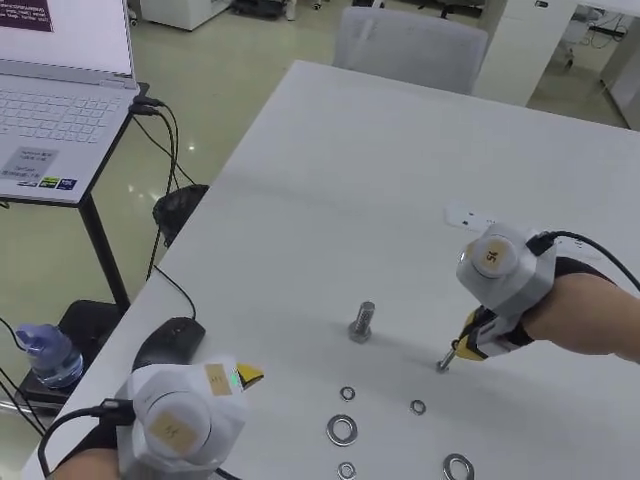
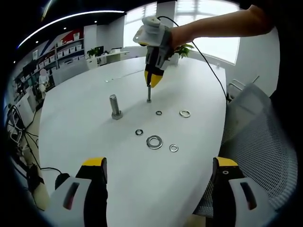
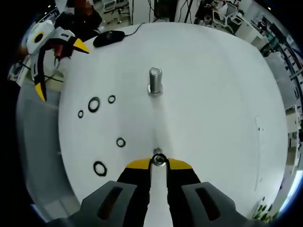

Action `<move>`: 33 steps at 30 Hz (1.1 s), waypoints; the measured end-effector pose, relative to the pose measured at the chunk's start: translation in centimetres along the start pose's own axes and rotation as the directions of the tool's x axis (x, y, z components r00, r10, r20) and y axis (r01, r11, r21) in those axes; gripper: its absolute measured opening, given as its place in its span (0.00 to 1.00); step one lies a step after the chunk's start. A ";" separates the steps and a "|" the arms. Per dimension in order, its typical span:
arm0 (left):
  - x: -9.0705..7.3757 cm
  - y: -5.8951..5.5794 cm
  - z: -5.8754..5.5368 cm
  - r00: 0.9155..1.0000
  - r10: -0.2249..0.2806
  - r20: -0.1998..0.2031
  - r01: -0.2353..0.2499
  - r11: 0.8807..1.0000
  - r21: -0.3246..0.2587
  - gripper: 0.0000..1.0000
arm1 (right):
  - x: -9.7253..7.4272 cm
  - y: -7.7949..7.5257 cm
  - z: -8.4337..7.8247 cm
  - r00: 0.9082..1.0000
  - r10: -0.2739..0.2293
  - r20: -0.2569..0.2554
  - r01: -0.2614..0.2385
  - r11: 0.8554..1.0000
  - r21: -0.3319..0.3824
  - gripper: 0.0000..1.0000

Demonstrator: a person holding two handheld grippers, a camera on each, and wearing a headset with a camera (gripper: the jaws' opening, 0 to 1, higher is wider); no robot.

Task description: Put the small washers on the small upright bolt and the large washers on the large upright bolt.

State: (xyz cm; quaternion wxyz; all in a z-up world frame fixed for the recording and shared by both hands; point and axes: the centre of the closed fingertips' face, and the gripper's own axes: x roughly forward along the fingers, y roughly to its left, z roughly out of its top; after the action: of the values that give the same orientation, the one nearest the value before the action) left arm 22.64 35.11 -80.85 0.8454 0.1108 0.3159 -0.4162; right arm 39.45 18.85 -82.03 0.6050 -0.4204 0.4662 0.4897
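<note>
White tabletop (image 1: 400, 170) fills the near ground. At its near edge the left gripper (image 2: 159, 162) hangs with its jaws wide apart and nothing between them.

Just beyond it, 5 washers lie flat on the table. 2 are large washers (image 1: 342, 430) and 3 are small washers (image 1: 347, 393), all loose and apart from both bolts.

Past them the right gripper (image 3: 158, 163) points down, its jaws drawn together on the top of the small upright bolt (image 3: 158, 160). The right gripper view looks straight down on that bolt's head between the yellow tips. The left gripper view gives the side of it, with the bolt standing on the table beneath the gripper. I cannot tell whether a washer sits at the bolt's top.

The large upright bolt (image 1: 362, 322) stands near the small one, on its left in the head view.

The head view also takes in a black mouse (image 1: 168, 340) on the table's left edge. Lower down to the left is a clear bottle (image 1: 45, 352) with a blue cap, contents not readable.

A white laptop (image 1: 60, 110) stands open beyond, and its stickers are too blurred to read. So are the yellow labels on the grippers' round caps.

Farthest, a grey chair (image 1: 410, 45) faces the table's end.
</note>
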 end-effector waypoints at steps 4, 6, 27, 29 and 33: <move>0.0 0.0 -0.1 1.000 -0.001 0.001 0.001 1.000 -0.001 0.92 | 0.4 0.0 0.0 1.000 0.001 -0.006 -0.001 1.000 -0.009 0.12; 0.0 0.0 -0.1 1.000 0.000 -0.001 0.000 1.000 0.000 0.92 | 0.5 0.0 0.0 1.000 0.000 -0.006 0.000 1.000 -0.011 0.12; 0.0 0.0 -0.1 1.000 -0.002 -0.003 0.002 1.000 -0.007 0.91 | 2.4 0.0 -0.8 0.999 0.017 -0.038 -0.018 1.000 -0.024 0.12; 0.0 0.1 -0.2 1.000 -0.002 -0.002 0.002 1.000 -0.010 0.90 | 2.6 0.0 -0.8 0.999 0.020 -0.038 -0.021 1.000 -0.023 0.12; 0.1 0.1 -0.2 1.000 -0.004 -0.005 0.004 1.000 -0.010 0.90 | 3.0 0.0 -0.9 0.999 0.024 -0.044 -0.025 0.999 -0.027 0.12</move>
State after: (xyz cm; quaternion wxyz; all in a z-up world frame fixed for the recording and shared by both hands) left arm 22.63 35.20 -81.10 0.8443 0.1067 0.3203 -0.4161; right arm 39.54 18.60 -85.17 0.5828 -0.4337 0.4774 0.4943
